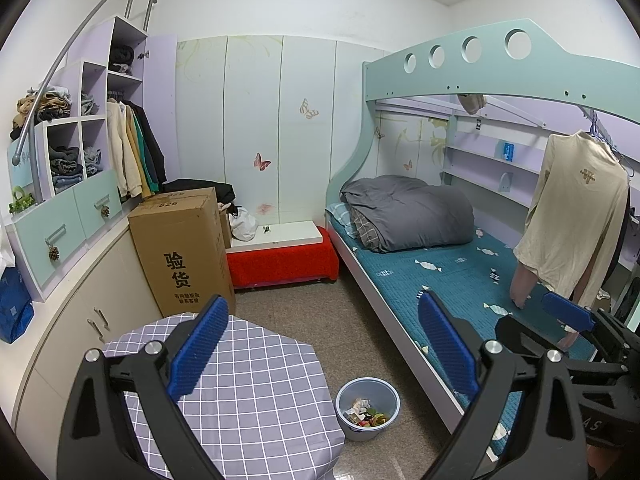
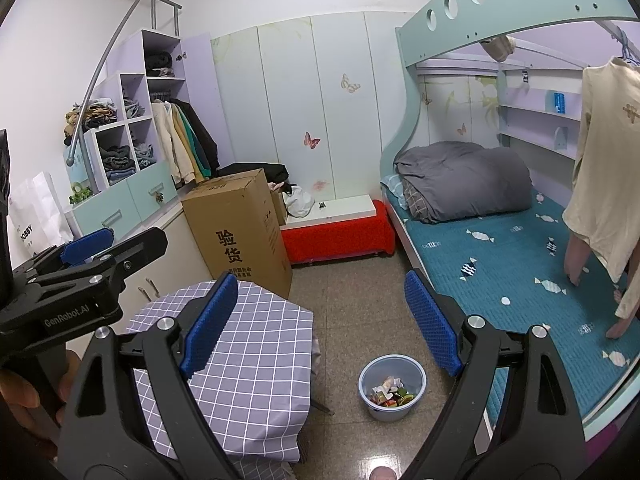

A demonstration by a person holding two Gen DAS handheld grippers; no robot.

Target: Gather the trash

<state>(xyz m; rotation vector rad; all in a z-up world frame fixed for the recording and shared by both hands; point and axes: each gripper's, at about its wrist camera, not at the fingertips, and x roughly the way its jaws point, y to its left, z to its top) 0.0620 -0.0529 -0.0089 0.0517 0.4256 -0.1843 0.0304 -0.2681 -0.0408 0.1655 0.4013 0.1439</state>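
Wide-open right tongs (image 2: 320,320) above bare floor (image 2: 344,280) beside bin (image 2: 391,387).

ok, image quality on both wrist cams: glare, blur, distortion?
Left wrist: strong fisheye bend along the bed frame, black corners, sharp, even light. Right wrist: same bend, no motion blur, glare on the glossy floor near the bottom edge; trash in the bin stays readable.

A pale blue trash bin (image 2: 392,387) is showing multicoloured wrappers, and the tablecloth (image 2: 248,364) is wearing a lilac-grey ground with a white grid. The bed sheet (image 2: 516,276) on the right is showing teal with white candy prints under a grey duvet (image 2: 464,180), while far left a brown cardboard box (image 2: 236,232) is carrying black characters beside a red bench cover (image 2: 340,236).
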